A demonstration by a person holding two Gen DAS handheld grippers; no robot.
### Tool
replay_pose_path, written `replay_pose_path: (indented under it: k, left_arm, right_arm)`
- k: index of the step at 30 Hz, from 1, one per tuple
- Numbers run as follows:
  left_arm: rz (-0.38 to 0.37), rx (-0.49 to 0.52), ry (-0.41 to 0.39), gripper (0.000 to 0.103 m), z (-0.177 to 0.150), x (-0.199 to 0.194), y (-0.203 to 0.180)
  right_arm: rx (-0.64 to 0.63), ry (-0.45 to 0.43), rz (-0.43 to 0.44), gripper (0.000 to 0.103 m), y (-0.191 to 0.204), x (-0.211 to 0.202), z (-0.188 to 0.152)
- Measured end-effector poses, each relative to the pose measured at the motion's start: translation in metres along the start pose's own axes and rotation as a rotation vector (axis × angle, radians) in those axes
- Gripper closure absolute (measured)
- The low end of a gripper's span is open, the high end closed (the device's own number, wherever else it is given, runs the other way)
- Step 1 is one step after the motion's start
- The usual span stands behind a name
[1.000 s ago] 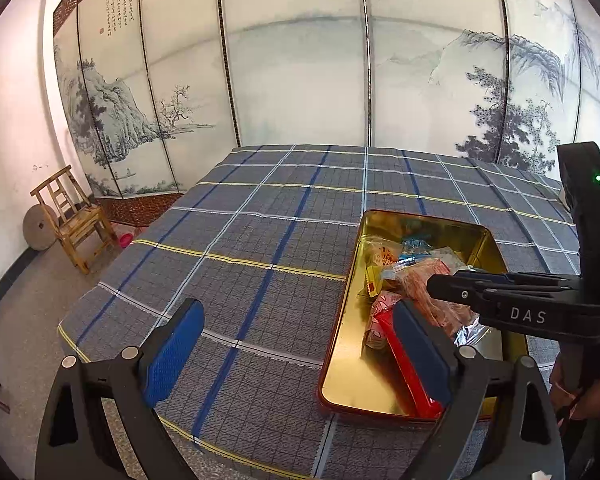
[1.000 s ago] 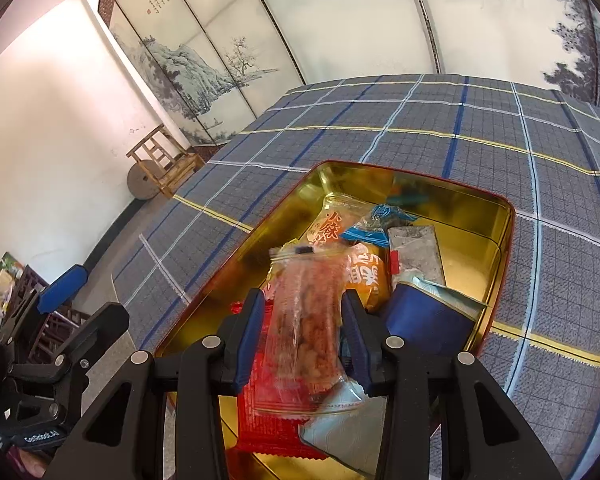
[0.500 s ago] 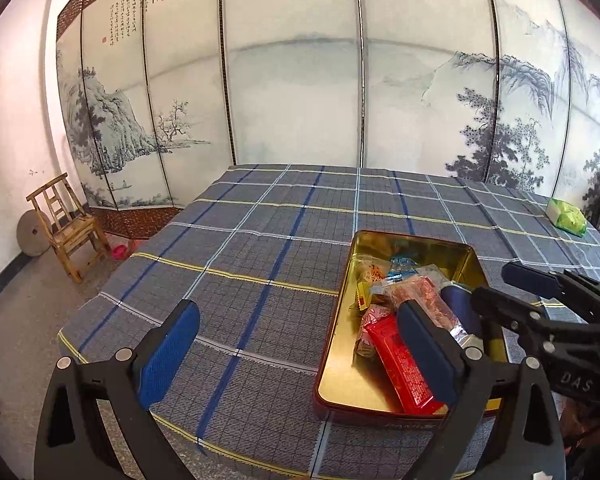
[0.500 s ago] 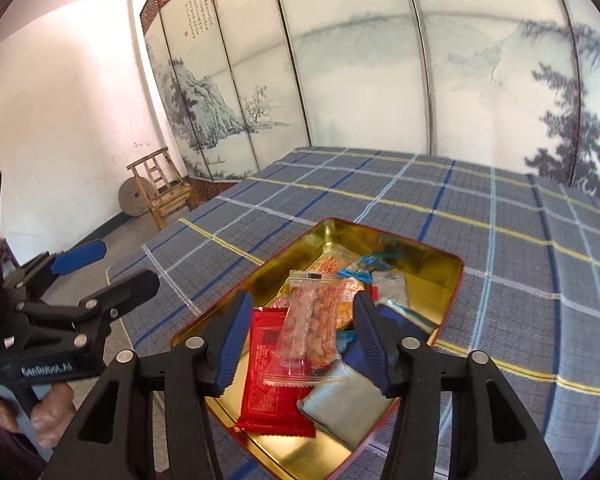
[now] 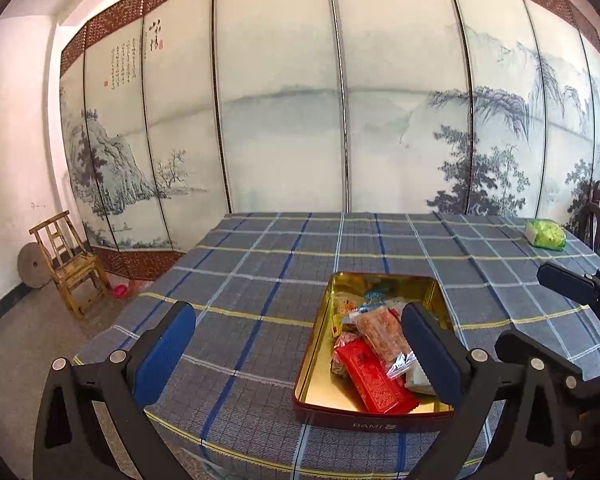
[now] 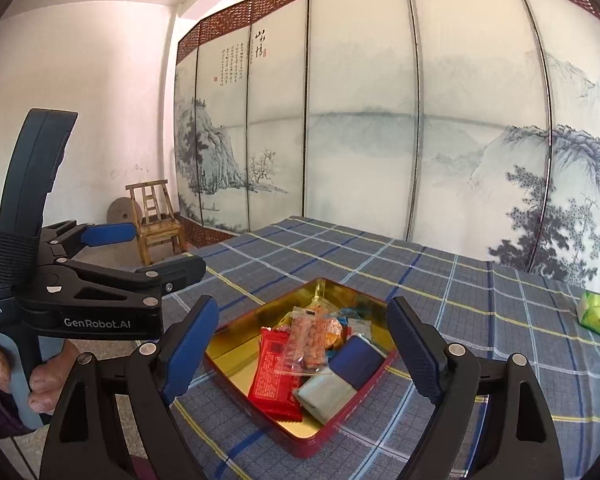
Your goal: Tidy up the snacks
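Gold rectangular metal tin [image 6: 364, 376] near the table's front edge – snack packets [image 6: 306, 340] piled inside; both grippers, left gripper [image 5: 296, 352] and right gripper [image 6: 304, 354], gape empty, the right's jaws having just been opening.

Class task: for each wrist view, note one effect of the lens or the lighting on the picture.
Left wrist view: fisheye bends the folding screen panels into curves and darkens the corners. Right wrist view: daylight glares off the gold tin floor, yet the snack packets stay sharp.

- "GenRobot.AI" on left gripper [image 6: 162, 254] body
- "Data Acquisition System", partly cut off, same gripper
- "BAMI" on tin [image 5: 374, 426] front wall
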State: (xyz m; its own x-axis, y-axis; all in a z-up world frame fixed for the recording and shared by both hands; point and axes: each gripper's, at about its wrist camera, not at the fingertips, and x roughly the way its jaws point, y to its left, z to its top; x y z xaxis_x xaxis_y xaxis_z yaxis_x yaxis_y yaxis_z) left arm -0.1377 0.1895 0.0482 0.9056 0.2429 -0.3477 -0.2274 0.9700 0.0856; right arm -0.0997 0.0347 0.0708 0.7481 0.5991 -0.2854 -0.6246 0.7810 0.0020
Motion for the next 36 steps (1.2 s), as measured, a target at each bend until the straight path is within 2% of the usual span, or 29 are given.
replay_pose_path:
  k: [5, 9, 17, 36]
  left_arm:
    - [0.012, -0.038, -0.104, 0.0, 0.016, -0.034, -0.002]
    - [-0.025, -0.046, -0.149, 0.0, 0.024, -0.049, -0.005]
    - [-0.072, -0.028, -0.097, 0.0, 0.028, -0.047, -0.015]
    - [-0.042, -0.016, -0.019, 0.0, 0.012, -0.027, -0.021]
  right_arm:
    - [0.024, -0.055, -0.037, 0.014, -0.011, -0.034, 0.004]
    - [0.038, -0.083, -0.065, 0.012, -0.022, -0.051, 0.007]
    - [0.061, -0.098, -0.082, 0.011, -0.032, -0.064, 0.007]
    - [0.065, -0.069, -0.077, 0.007, -0.031, -0.057, -0.001]
